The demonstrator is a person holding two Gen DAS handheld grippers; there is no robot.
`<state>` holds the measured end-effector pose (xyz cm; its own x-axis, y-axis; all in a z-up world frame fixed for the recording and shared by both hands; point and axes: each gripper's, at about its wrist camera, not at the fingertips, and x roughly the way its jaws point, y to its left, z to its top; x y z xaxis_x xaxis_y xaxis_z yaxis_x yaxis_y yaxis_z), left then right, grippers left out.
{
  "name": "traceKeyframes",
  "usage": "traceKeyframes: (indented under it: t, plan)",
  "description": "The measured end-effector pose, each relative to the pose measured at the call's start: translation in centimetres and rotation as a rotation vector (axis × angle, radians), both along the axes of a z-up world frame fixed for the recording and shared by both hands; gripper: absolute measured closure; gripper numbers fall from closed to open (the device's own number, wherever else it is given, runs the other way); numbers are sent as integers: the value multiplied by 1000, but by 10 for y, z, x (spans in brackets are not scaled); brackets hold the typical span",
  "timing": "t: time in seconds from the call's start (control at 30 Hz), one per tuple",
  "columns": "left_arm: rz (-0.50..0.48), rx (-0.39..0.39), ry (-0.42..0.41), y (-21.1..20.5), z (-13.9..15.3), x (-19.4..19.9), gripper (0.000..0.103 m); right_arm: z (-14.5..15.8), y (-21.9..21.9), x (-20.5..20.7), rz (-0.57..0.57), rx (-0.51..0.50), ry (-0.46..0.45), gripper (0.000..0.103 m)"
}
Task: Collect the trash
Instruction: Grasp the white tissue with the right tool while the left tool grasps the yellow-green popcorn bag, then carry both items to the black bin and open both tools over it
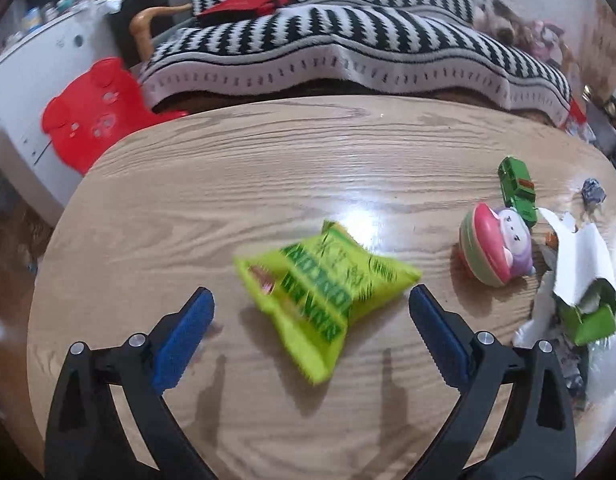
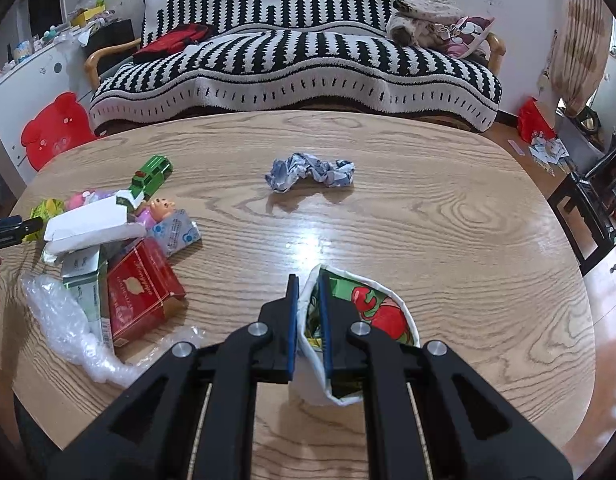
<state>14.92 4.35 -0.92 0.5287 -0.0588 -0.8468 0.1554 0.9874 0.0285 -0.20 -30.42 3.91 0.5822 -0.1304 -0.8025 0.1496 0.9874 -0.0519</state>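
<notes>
Your left gripper [image 1: 311,300] stands wide open with nothing held, its blue pads [image 1: 184,336] flanking the yellow-green snack packet [image 1: 327,284] that lies on the wooden counter [image 1: 268,152] at 12 o'clock, just ahead of the tips. The packet looks light, thin and crinkly, probably slippery; it should crush easily, so take it across the puffed middle or by a crimped end rather than by a loose corner. Your right gripper [image 2: 308,312] is nearly closed, pinching the rim of a paper cup [image 2: 371,312] printed with red fruit, apparently serving as the collecting vessel. From the right wrist view, a crumpled blue-white wrapper [image 2: 308,172] lies at 12 o'clock, well apart. At 9 to 10 o'clock sits a heap: red box [image 2: 142,292], torn white carton [image 2: 88,226], bubble wrap [image 2: 64,320], tissue pack [image 2: 176,232]. A green toy car [image 1: 517,188] and a round pink toy [image 1: 493,244] lie at 2 o'clock of the left gripper, near the packet; judge them as non-trash and avoid sweeping them.
</notes>
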Motion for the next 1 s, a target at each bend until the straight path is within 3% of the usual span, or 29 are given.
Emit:
traceKeyframes:
  t: [0.03, 0.07, 0.17, 0.4, 0.63, 0.73, 0.83, 0.93, 1.0]
  plan:
    - [-28, -40, 12, 1, -2, 5, 22, 0, -1, 2, -1, -2, 0, 93]
    - [-30, -52, 19, 3, -5, 6, 45, 0, -1, 4, -1, -3, 0, 93]
    - [-18, -125, 36, 8, -8, 7, 64, 1, -2, 6, -2, -4, -1, 93]
    - [-28, -156, 21, -2, 5, -10, 69, 6, -2, 2, -14, 1, -17, 93]
    - [-128, -212, -85, -28, 64, -60, 69, 30, -3, -29, -30, 1, -65, 93]
    - [-307, -249, -141, -74, 105, -109, 69, 48, -9, -65, -51, 11, -106, 93]
    - [-508, -276, -152, -132, 123, -163, 69, 63, -20, -115, -90, 30, -141, 93]
    - [-711, -312, -76, -194, 117, -224, 69, 71, -35, -178, -145, 54, -163, 93]
    - [-798, -317, -23, -222, 103, -254, 69, 70, -46, -218, -190, 74, -164, 93]
